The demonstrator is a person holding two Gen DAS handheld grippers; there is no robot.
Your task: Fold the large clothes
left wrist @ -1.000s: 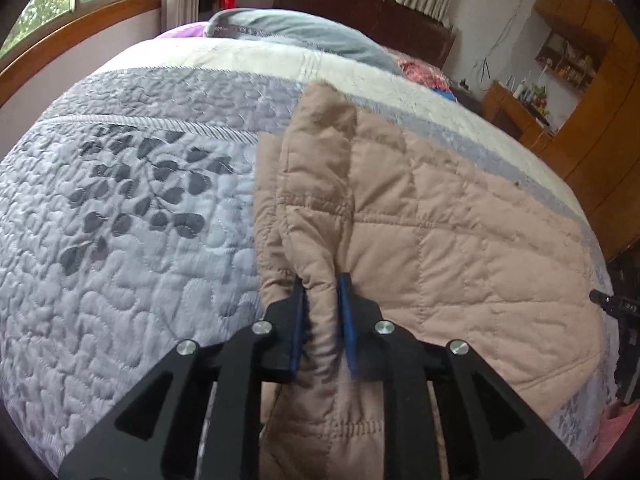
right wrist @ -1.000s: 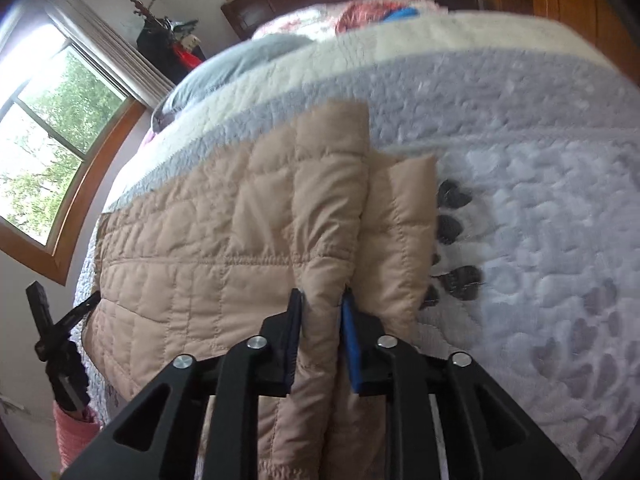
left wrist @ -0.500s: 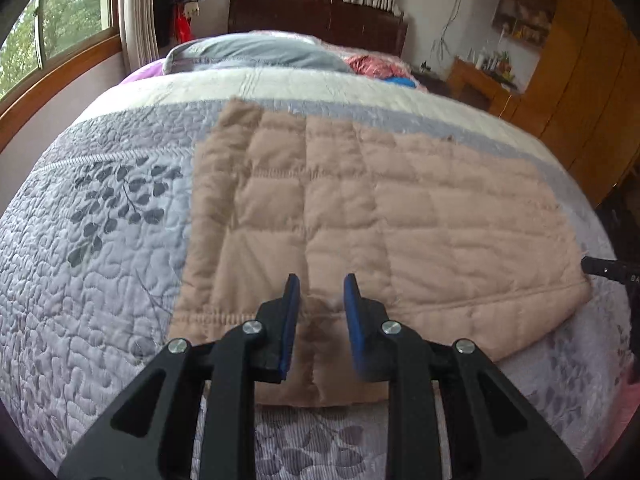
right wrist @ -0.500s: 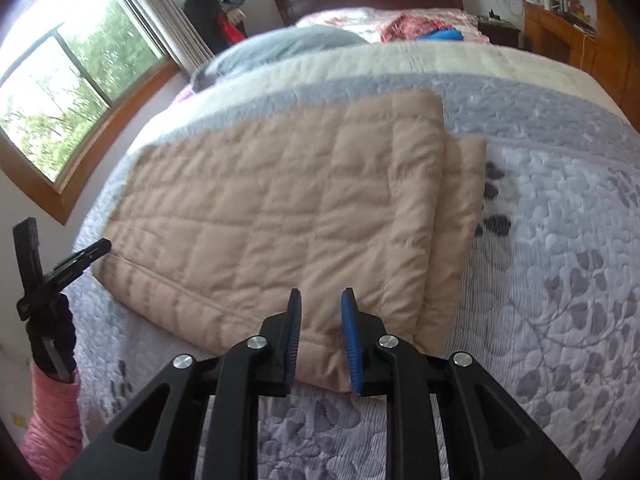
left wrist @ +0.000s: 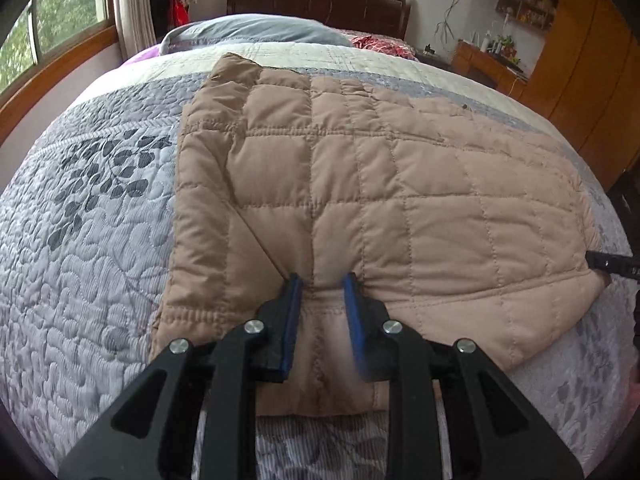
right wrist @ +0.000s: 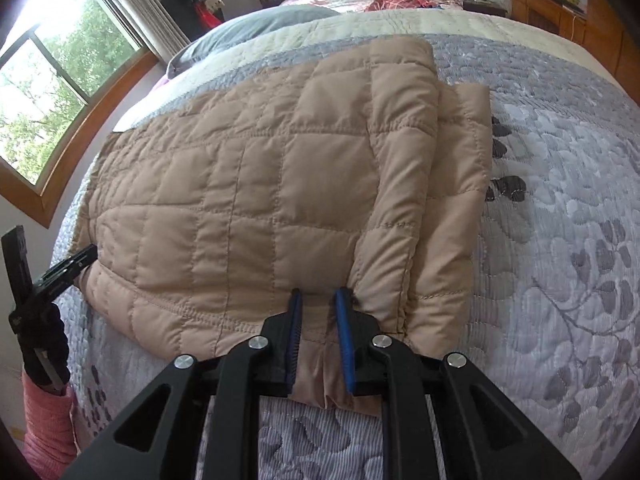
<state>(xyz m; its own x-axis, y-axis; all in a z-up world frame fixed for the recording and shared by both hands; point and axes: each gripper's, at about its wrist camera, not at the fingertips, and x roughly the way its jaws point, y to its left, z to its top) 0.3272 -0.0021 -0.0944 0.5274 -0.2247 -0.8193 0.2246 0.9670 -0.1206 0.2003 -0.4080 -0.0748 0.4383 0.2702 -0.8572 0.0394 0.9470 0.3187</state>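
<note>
Left wrist view: tan quilted jacket [left wrist: 360,184] lies folded flat on the grey leaf-patterned bedspread [left wrist: 92,248], its near hem toward the camera.
Left gripper [left wrist: 322,284]: blue-padded fingers [left wrist: 294,300] stand apart, one on either side of a puckered bit of the jacket's near edge; the cloth sits between them, but whether the pads press it I cannot tell.
Far end of bed: grey pillow [left wrist: 256,32] against a dark wooden headboard [left wrist: 316,0].
Right of bed: wooden cabinets [left wrist: 580,48].

Right wrist view: jacket [right wrist: 260,184] spreads leftward across the bedspread [right wrist: 560,240], with a folded sleeve layer stacked along its right side.
Right gripper [right wrist: 318,300]: fingers [right wrist: 344,320] are parted and straddle the jacket's near hem, just left of the stacked fold; no firm pinch is visible.
Left gripper, seen from here [right wrist: 52,272]: at the jacket's left edge, held by a dark-gloved hand [right wrist: 42,344] with a pink sleeve.
Window [right wrist: 52,80]: wood-framed, on the left wall, green trees outside.
</note>
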